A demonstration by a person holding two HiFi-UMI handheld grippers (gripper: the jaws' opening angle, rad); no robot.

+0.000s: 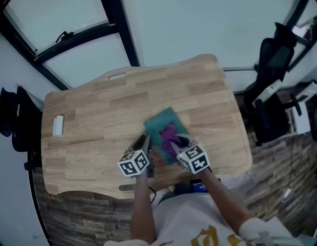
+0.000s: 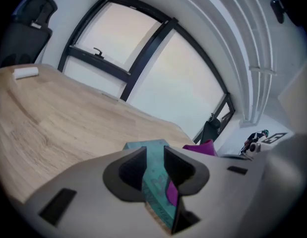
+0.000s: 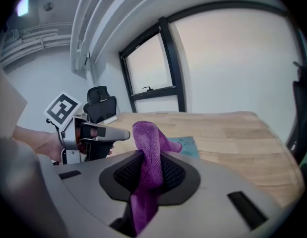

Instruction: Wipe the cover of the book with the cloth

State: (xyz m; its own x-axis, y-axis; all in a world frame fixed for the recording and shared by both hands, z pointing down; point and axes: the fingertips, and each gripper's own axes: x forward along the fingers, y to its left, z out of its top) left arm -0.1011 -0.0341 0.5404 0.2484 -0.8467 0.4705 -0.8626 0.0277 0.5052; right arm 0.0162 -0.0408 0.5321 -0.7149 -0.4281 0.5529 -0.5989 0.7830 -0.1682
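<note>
A teal book (image 1: 165,123) lies slanted on the wooden table (image 1: 97,111), near its front edge. A purple cloth (image 1: 169,134) rests on the book's cover. My right gripper (image 1: 177,146) is shut on the cloth (image 3: 148,152), which bunches up between its jaws above the book (image 3: 189,145). My left gripper (image 1: 146,143) sits at the book's left edge. In the left gripper view the book (image 2: 155,177) stands between its jaws, gripped at the edge, and the cloth (image 2: 200,148) shows behind. The left gripper (image 3: 96,133) also appears in the right gripper view.
A small white block (image 1: 58,125) lies at the table's left side. A black chair (image 1: 9,117) stands left of the table and an office chair (image 1: 271,86) to its right. Black-framed windows run behind the table.
</note>
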